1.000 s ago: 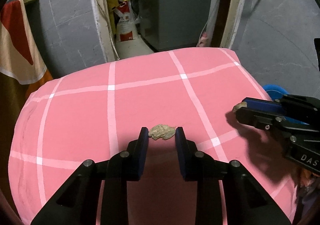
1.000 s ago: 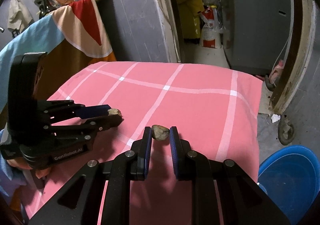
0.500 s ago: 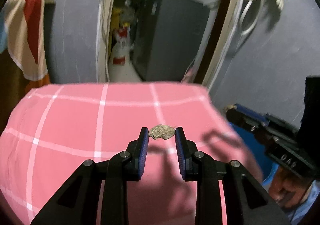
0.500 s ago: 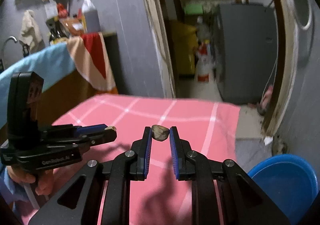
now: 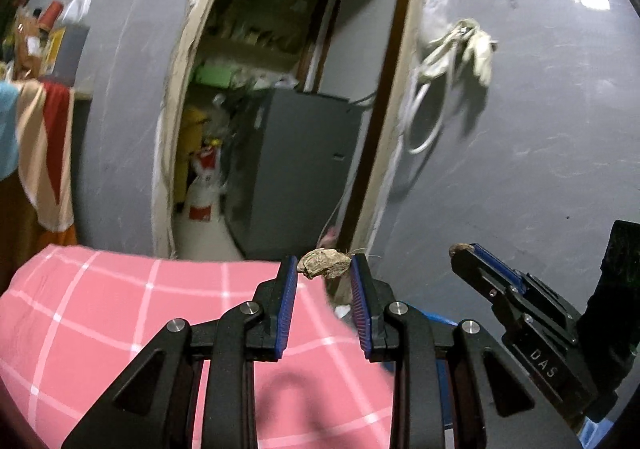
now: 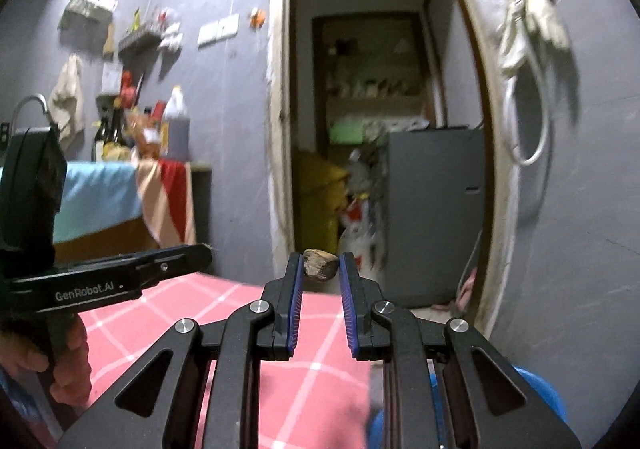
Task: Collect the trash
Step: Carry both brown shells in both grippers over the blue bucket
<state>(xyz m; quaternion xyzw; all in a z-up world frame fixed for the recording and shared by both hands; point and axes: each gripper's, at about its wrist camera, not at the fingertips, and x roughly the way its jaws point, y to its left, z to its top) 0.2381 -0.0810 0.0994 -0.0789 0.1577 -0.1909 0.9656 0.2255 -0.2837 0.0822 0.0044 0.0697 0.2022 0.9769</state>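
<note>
Both grippers have lifted clear of the pink checked cloth [image 5: 120,329] — left gripper [image 5: 324,269] clamped on a crumpled scrap [image 5: 323,264], right gripper [image 6: 320,265] on a brown lump [image 6: 319,264] — ready, I judge, for the blue bin [image 6: 536,389] just past the cloth's edge.

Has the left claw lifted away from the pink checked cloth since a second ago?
Yes. The left claw, shut on its crumpled scrap, has risen: its tips now show against the doorway, no longer over the pink checked cloth.
</note>
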